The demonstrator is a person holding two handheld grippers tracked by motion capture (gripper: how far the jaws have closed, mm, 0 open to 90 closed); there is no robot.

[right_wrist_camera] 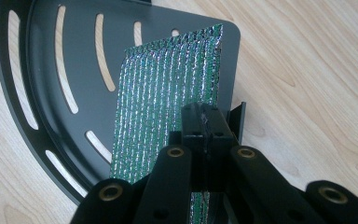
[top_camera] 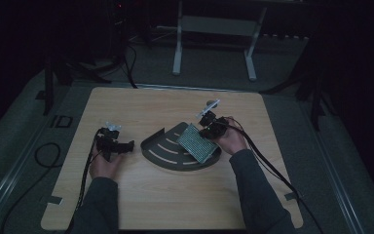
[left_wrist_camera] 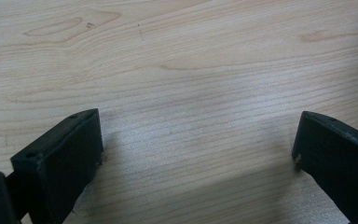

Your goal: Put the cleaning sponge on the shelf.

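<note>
- Resting tilted over a black tray, a green sponge pad (top_camera: pixel 198 142) with silvery glittering ridges is seen near the middle of the table; in the right gripper view (right_wrist_camera: pixel 168 98) its near edge is raised while the far end reaches toward the tray's corner.
- The pad's near edge is pinched by the right gripper (right_wrist_camera: pixel 205 123), whose jaws are pressed together on it; the same gripper (top_camera: pixel 209 124) is seen at the pad's right in the high view.
- The black tray (top_camera: pixel 163 152) is fan-shaped, with curved slots cut through its floor and a low raised rim (right_wrist_camera: pixel 9 93).
- The step in hand is judged to be the laying of the pad into the tray. It is best done by lowering the pad flat inside the rim, clear of the edge, before the grip is let go.
- The left gripper (top_camera: pixel 114 145) is held just left of the tray, apart from it; its jaws stand wide (left_wrist_camera: pixel 196 154) with nothing between them, over bare wood.
- The table (top_camera: pixel 141 195) is of pale wood grain with rounded corners.
- Beyond it, a dim room is seen, with grey flooring, dark cables and a white frame stand (top_camera: pixel 214 29).
</note>
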